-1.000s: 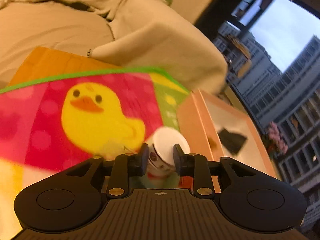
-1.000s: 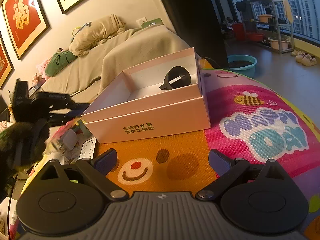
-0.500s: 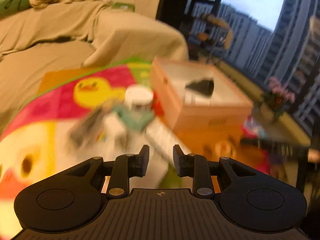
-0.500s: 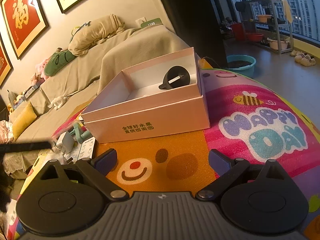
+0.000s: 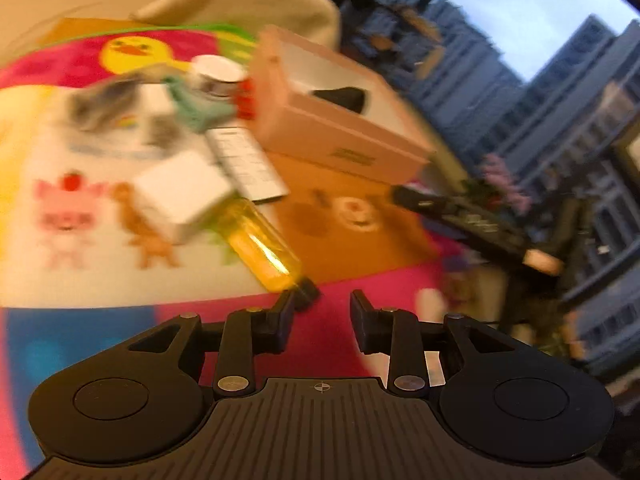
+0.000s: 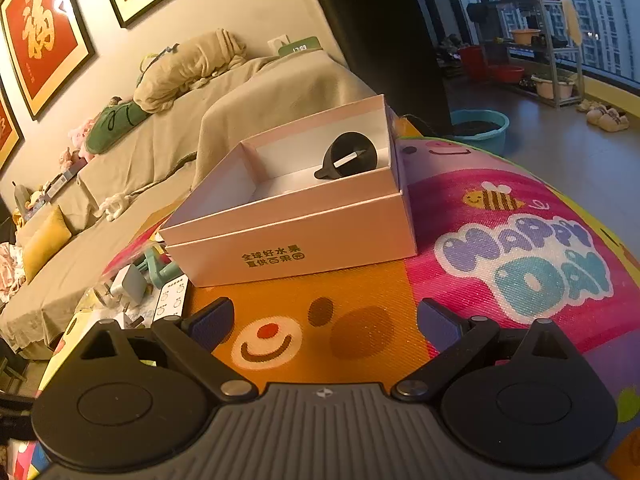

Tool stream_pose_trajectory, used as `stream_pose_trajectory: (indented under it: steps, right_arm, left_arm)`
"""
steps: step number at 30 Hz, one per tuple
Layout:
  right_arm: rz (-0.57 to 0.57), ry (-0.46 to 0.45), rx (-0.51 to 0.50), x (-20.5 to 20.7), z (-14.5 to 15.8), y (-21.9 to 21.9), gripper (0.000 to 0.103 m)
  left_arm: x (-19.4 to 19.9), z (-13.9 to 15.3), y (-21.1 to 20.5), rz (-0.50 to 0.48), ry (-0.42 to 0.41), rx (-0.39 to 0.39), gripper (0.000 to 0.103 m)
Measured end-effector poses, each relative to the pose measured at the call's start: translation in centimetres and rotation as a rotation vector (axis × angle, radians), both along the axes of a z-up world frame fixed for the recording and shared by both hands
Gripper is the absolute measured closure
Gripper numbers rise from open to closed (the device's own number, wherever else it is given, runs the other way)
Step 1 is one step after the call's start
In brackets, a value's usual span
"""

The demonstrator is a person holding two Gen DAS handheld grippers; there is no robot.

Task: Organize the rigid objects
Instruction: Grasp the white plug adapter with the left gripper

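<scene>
Left wrist view
- Picture: smeared with motion blur; small details unreadable.
- Left gripper [image 5: 322, 304]: fingers parted by a narrow gap, nothing between them, above the pink part of the play mat [image 5: 352, 280].
- Screwdriver [image 5: 262, 246]: yellow see-through handle, lying on the mat, its dark end just beside the left fingertip [image 5: 287, 305]; contact cannot be told.
- White block [image 5: 182, 194]: touching the far end of the screwdriver handle.
- Remote [image 5: 246, 164]: flat, white, between the block and the box.
- Box [image 5: 340, 136]: pink, open, a black thing [image 5: 342, 96] inside.
- White-lidded jar [image 5: 218, 74]: beside the box's far corner.
- Right gripper [image 5: 460, 216]: seen from outside, low near the box.

Right wrist view
- Right gripper [image 6: 325, 326]: fingers spread wide, empty, over the orange face on the play mat [image 6: 360, 332].
- Box [image 6: 296, 236]: straight ahead, lid-less, black funnel-like thing [image 6: 350, 156] in its far right corner.
- Clutter: remote [image 6: 172, 300] and grey plug [image 6: 130, 284] left of the box.
- Sofa [image 6: 160, 152]: behind, beige cover.
</scene>
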State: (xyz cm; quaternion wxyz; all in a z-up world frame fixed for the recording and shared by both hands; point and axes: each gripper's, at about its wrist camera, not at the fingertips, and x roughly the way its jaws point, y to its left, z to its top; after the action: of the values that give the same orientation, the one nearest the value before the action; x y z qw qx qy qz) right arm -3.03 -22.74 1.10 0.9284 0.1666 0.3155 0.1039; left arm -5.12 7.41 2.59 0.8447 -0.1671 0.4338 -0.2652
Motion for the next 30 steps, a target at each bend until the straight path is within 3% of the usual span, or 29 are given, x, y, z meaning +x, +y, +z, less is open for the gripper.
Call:
stream_pose_trajectory:
  steps: [2,4,8,11,16,18,24,26,27,30]
  right_arm:
    - [0.000,0.000,0.000,0.0,0.0,0.0,0.005]
    - [0.001,0.001,0.001,0.0,0.0,0.0,0.005]
    - [0.003,0.002,0.002,0.0,0.0,0.0,0.005]
    - [0.003,0.003,0.003,0.0,0.0,0.0,0.005]
    - [0.003,0.005,0.006,-0.1,0.0,0.0,0.005]
    - [0.003,0.006,0.005,-0.1,0.0,0.0,0.005]
    - [0.003,0.006,0.007,-0.1,0.0,0.0,0.005]
    - [0.003,0.006,0.008,-0.1,0.0,0.0,0.005]
    - [0.003,0.006,0.009,-0.1,0.0,0.0,0.005]
    - [0.003,0.006,0.010,-0.1,0.0,0.0,0.005]
  left_arm:
    - [0.1,0.5,-0.7,-0.011,-0.051,0.033,0.069]
    - [-0.1,1.2,-0.8,0.004,-0.120,0.118,0.069]
    - [0.6,2.3,-0.8,0.049,-0.288,0.387,0.069]
    - [1.7,1.9,-0.7,0.044,-0.310,0.482,0.069]
    - [2.6,0.6,-1.4,-0.017,-0.262,0.495,0.068]
    - [2.4,0.5,-1.7,-0.026,-0.280,0.494,0.068]
    - [2.4,0.4,-2.3,-0.070,-0.275,0.433,0.064]
    - [3.1,-0.5,-2.7,-0.124,-0.163,0.381,0.063]
    - [3.0,-1.1,-2.9,-0.136,-0.150,0.360,0.060]
    - [2.4,-0.6,-3.3,-0.128,-0.211,0.383,0.061]
